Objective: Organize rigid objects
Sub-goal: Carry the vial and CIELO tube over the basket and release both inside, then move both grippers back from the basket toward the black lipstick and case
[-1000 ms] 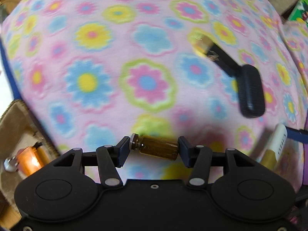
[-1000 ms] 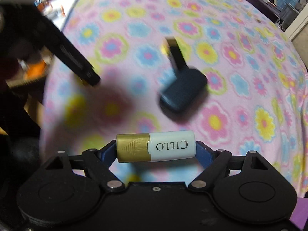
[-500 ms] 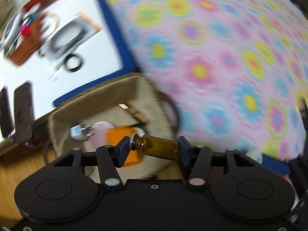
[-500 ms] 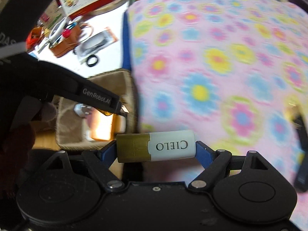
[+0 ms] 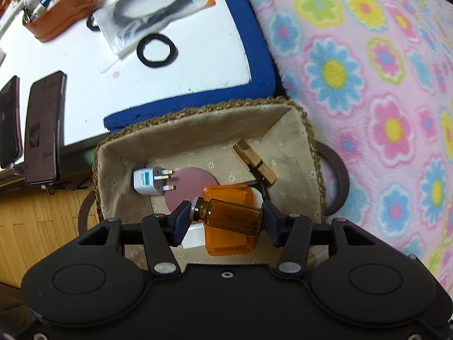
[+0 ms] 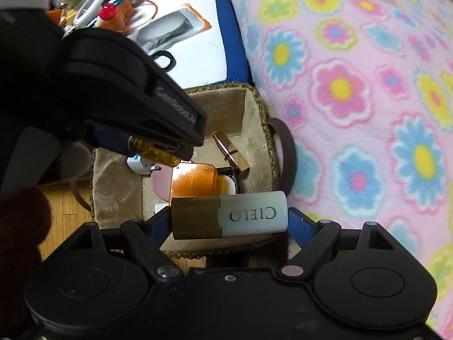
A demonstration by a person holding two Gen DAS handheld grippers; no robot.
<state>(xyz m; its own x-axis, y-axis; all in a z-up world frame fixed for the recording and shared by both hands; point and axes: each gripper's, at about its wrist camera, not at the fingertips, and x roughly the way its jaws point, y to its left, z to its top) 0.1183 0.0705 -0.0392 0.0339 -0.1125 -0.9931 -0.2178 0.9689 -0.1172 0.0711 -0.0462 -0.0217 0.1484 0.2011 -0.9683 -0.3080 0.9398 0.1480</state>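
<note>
Both grippers are hanging over the woven straw basket with beige flowered lining (image 5: 308, 138), which is sitting just beside the edge of the bed under its fleecy pink flowered blanket (image 5: 368, 90).

The left gripper (image 5: 226, 217) is pointing straight down, its fingers clamped end to end on a small amber glass vial with a metal-crimped neck (image 5: 230, 218). The vial is lying crosswise and slightly tilted, directly above the translucent orange plastic box (image 5: 223, 195) at the near side of the basket.

The right gripper (image 6: 230, 215) has its fingers spread wide but pressed on the two ends of a smooth white-and-gold cylinder printed CIELO (image 6: 229, 214), hanging over the basket's near rim.

Already inside: a white three-pin plug adapter (image 5: 147, 180), a dusty-pink flat disc (image 5: 195, 180) and a pale wooden clothespin (image 5: 254, 164).

The risks now. Glass dropping onto hard plastic could chip or crack, so that vial is wanting a low release. The cylinder is slick and round; let go above the rim, it is likely rolling off onto the wooden floor (image 5: 42, 226) instead of in. And the two grippers are crowding very close in the right wrist view, the left one looming right above the cylinder, so releasing together is risking a knock. One at a time looks safer.
</note>
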